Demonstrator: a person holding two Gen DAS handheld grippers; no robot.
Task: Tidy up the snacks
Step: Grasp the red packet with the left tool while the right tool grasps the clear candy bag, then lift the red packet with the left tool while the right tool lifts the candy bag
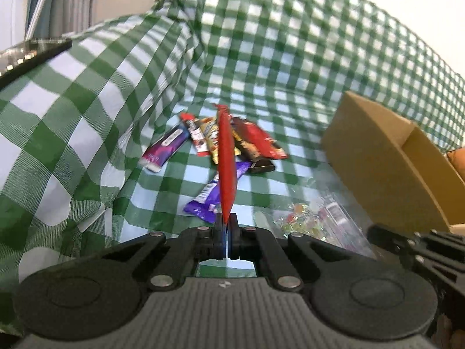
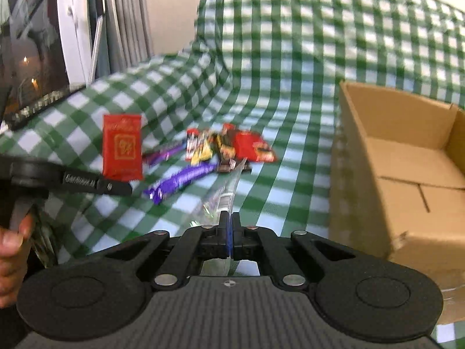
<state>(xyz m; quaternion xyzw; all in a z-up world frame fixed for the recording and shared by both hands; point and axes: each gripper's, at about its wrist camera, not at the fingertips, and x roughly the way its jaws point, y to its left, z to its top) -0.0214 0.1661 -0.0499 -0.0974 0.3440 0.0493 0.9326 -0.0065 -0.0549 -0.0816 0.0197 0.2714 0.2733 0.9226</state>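
The left hand-held gripper [image 1: 226, 223] is clamped on the bottom edge of a red packet [image 1: 226, 163], held upright and edge-on to its own camera; from the right wrist view the same red packet [image 2: 122, 147] shows its flat face, lifted above the green checked cloth [image 2: 290, 72]. The right hand-held gripper [image 2: 231, 220] is pinched together on a clear bag of sweets [image 2: 222, 196], gripping it by a thin edge so that the rest hangs toward the cloth. Both packets seem to be held by their edges so they can be dropped cleanly. The remaining snacks [image 1: 229, 142] lie in a loose pile farther away on the cloth. The open cardboard box [image 2: 407, 157] stands to the right, looks empty, and is probably where they are meant to go.
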